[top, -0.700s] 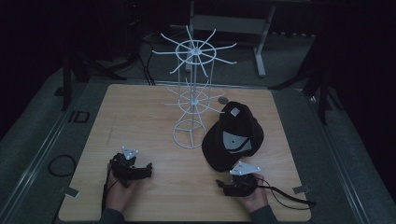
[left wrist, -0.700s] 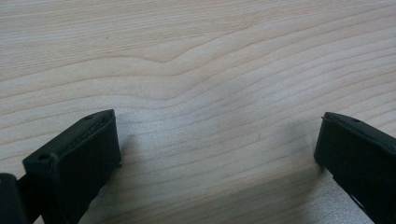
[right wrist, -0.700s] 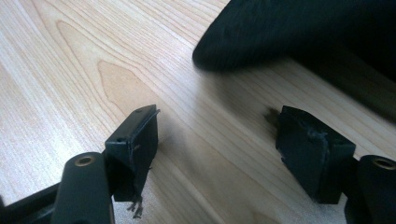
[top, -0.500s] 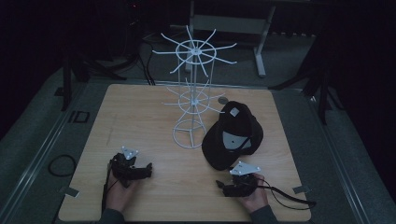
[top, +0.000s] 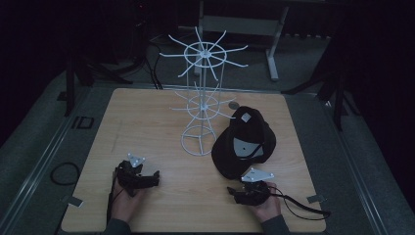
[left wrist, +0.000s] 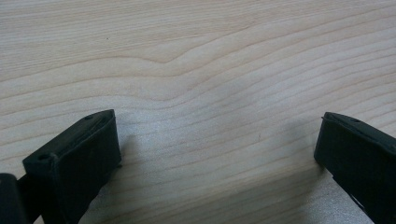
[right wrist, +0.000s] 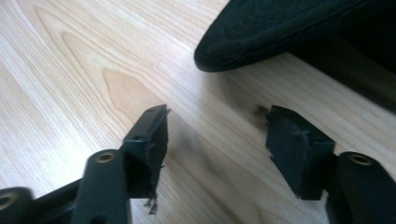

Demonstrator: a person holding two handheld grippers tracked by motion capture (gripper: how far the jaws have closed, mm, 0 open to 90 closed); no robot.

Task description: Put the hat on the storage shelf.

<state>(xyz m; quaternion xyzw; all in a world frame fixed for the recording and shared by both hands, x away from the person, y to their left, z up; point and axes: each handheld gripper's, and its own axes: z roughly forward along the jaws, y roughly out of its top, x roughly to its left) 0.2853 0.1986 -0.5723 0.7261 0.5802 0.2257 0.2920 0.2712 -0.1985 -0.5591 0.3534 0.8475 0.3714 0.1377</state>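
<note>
A black cap (top: pixel 244 144) lies on the wooden table (top: pixel 147 117), to the right of a white wire rack (top: pixel 200 98). My right gripper (top: pixel 236 191) rests on the table just in front of the cap. Its jaws (right wrist: pixel 217 116) stand open with bare wood between them. The cap's brim (right wrist: pixel 280 28) lies a little ahead of them, untouched. Near the front left of the table my left gripper (top: pixel 154 177) is held low. It is open wide (left wrist: pixel 219 121) over bare wood, with nothing between its fingers.
The wire rack has spokes at two levels that reach out over the middle of the table. A small round dark thing (top: pixel 234 105) lies behind the cap. Cables trail from both grippers off the front edge. Dark floor and stands surround the table.
The cap's outline has drawn in slightly, as if it settled onto the table. Both grippers have stayed about where they were.
</note>
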